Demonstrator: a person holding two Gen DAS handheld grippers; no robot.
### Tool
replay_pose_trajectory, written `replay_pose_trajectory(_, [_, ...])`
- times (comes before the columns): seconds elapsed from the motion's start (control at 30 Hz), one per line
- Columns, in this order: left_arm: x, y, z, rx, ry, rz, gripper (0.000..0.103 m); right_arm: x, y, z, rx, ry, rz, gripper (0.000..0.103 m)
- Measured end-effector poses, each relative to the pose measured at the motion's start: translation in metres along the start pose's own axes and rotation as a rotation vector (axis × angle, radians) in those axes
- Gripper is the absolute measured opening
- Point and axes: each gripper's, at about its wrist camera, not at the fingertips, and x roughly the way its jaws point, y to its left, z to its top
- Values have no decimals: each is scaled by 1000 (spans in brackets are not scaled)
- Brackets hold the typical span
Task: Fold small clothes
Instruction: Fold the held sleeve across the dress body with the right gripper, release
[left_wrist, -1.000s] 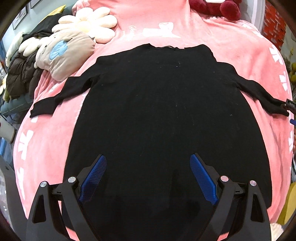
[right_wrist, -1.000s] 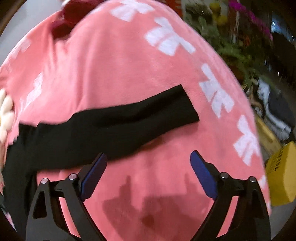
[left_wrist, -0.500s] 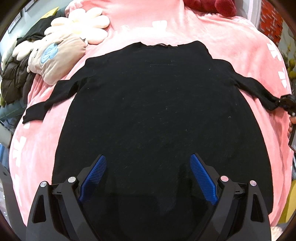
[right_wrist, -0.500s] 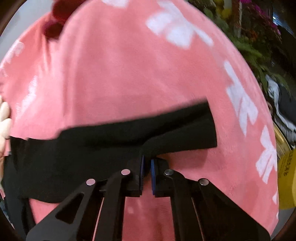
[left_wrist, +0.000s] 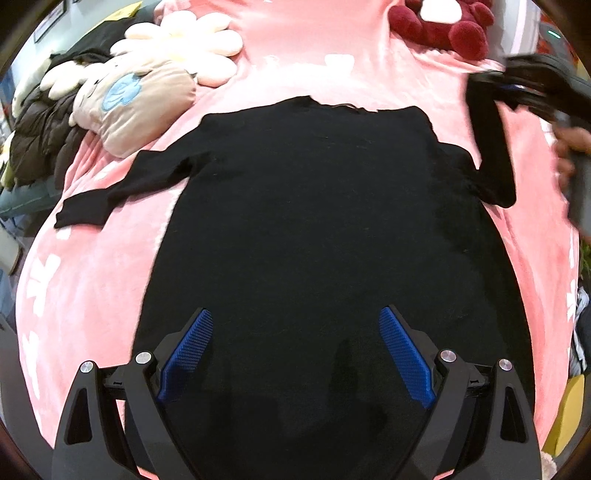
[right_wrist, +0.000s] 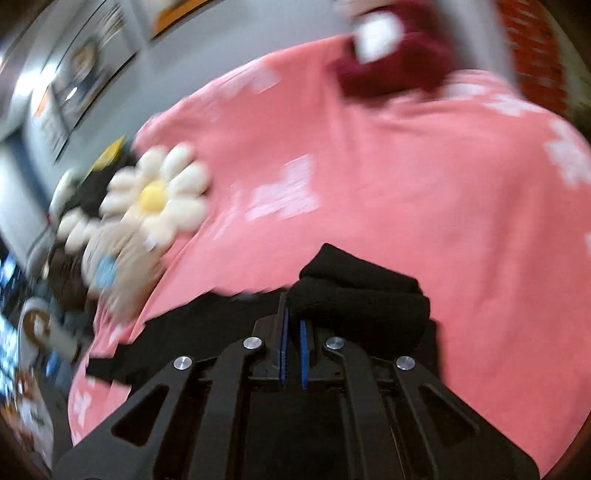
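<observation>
A black long-sleeved sweater (left_wrist: 325, 221) lies flat, face up, on a pink blanket (left_wrist: 92, 280). Its left sleeve (left_wrist: 122, 188) lies stretched out on the blanket. My left gripper (left_wrist: 295, 354) is open and empty above the sweater's hem. My right gripper (right_wrist: 292, 332) is shut on the right sleeve (right_wrist: 362, 299), near its cuff. In the left wrist view it (left_wrist: 517, 88) holds that sleeve (left_wrist: 491, 147) lifted above the sweater's right shoulder.
A beige plush (left_wrist: 136, 107) and a white daisy cushion (left_wrist: 192, 48) lie at the back left beside dark jackets (left_wrist: 40, 140). A dark red plush (left_wrist: 447, 26) sits at the back. The blanket's edge drops off at the right.
My right gripper closed on the right sleeve's cuff and has lifted it up and inward toward the sweater's shoulder. The left gripper stays open and has moved back a little.
</observation>
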Motion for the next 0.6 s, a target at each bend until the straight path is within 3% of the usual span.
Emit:
replay_pose_trajectory(0.07, [-3, 7, -2, -13, 2, 6, 89, 39, 33, -21, -57, 92, 29, 8])
replay_pose_trajectory(0.13, [-4, 12, -3, -15, 3, 3, 89, 64, 47, -38, -110, 179, -6, 11])
replay_pose_trajectory(0.23, [-6, 18, -4, -11, 8, 1, 89, 58, 57, -59, -128, 193, -37, 11])
replay_pose_trajectory(0.27, [-7, 21, -4, -15, 7, -3, 89, 43, 55, -61, -114, 171, -45, 21])
replay_pose_trajectory(0.3, [-8, 24, -5, -18, 4, -10, 89, 28, 49, -63, -105, 143, -65, 50])
replay_pose_trajectory(0.37, [-7, 27, -7, -21, -1, -23, 89, -2, 38, -68, -103, 72, -115, 74])
replay_pose_trajectory(0.47, [-1, 28, -12, -23, -2, -35, 89, 1, 34, -68, -144, 127, -143, 71])
replay_pose_trajectory(0.6, [3, 28, -14, -42, 19, -35, 89, 39, 44, -70, -184, 198, -131, 69])
